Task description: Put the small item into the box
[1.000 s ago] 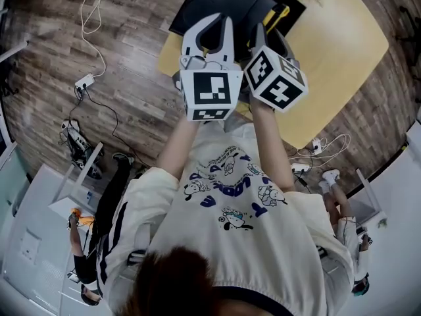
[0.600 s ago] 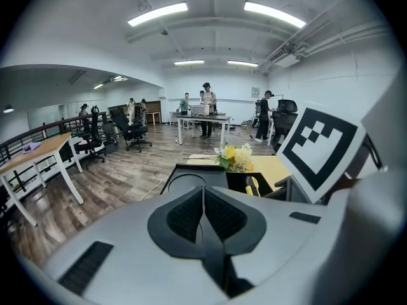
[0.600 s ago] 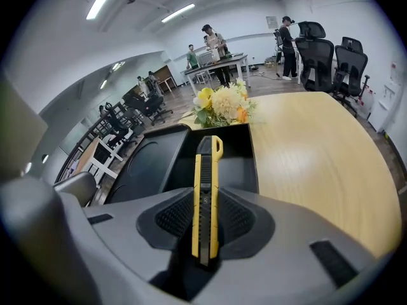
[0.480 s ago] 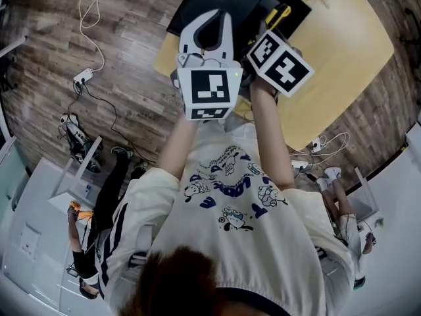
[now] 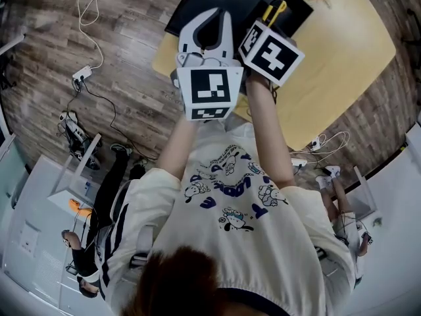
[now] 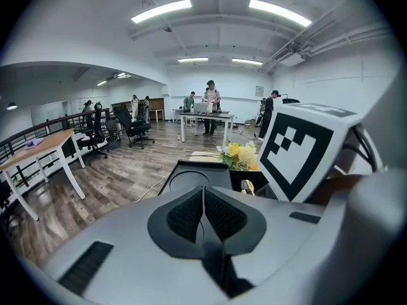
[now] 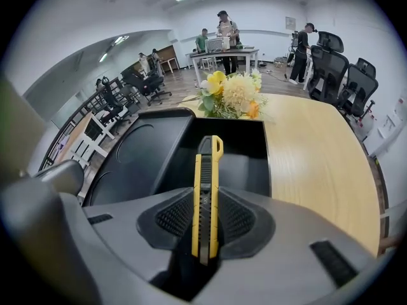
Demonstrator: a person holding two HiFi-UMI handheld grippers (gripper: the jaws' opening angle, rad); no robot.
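The right tongs (image 7: 205,224) pinch a yellow-and-black utility knife (image 7: 206,189) by its middle. The knife's front end points out over the open black box (image 7: 254,170), which sits by the left edge of the worktop (image 7: 318,170). A bunch of flowers (image 7: 232,94) stands just beyond the box at the far edge. The left tongs (image 6: 203,215) are pressed together with nothing between them, beside the right ones.

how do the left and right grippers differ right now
The left gripper is empty, jaws pressed together; the right gripper clamps a yellow utility knife. The left gripper's marker cube faces the head camera squarely; the right gripper's cube is tilted. Both are shut and point toward the black box.
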